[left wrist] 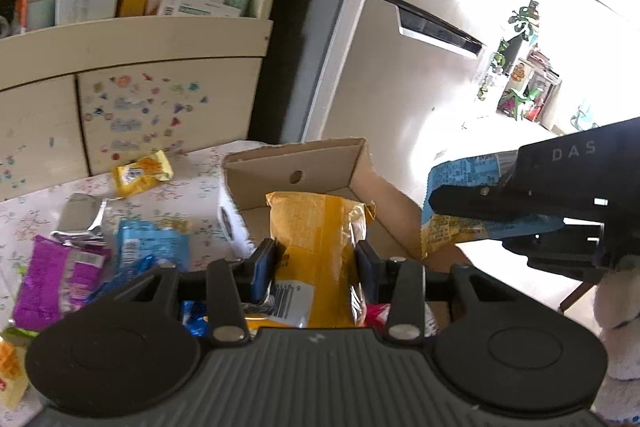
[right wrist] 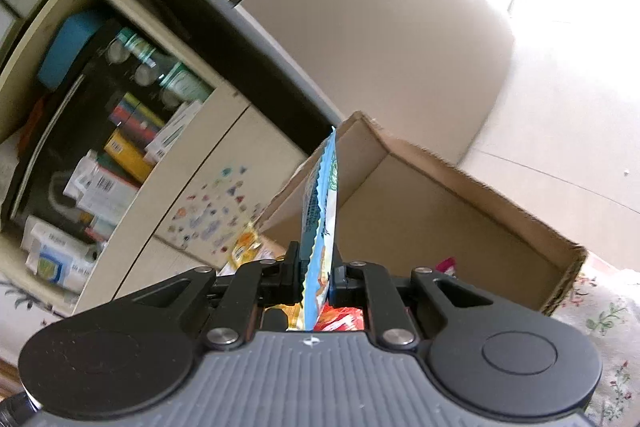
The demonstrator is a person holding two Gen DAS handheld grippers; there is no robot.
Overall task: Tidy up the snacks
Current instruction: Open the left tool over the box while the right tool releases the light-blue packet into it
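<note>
My left gripper (left wrist: 316, 263) is shut on a yellow snack packet (left wrist: 316, 235) and holds it over the open cardboard box (left wrist: 320, 163) on the flowered table. My right gripper (right wrist: 316, 267) is shut on a flat blue snack packet (right wrist: 322, 211), held edge-up above the same box (right wrist: 460, 195). In the left wrist view the right gripper (left wrist: 472, 203) hovers at the box's right side with the blue packet (left wrist: 464, 175) in it. Red and orange packets (right wrist: 340, 319) lie in the box below.
Loose snacks lie on the tablecloth left of the box: a small yellow packet (left wrist: 142, 173), a silver one (left wrist: 80, 219), a blue one (left wrist: 152, 243), a purple one (left wrist: 56, 279). A cream cabinet (left wrist: 132, 75) with stocked shelves stands behind. A refrigerator (left wrist: 400, 27) stands to the right.
</note>
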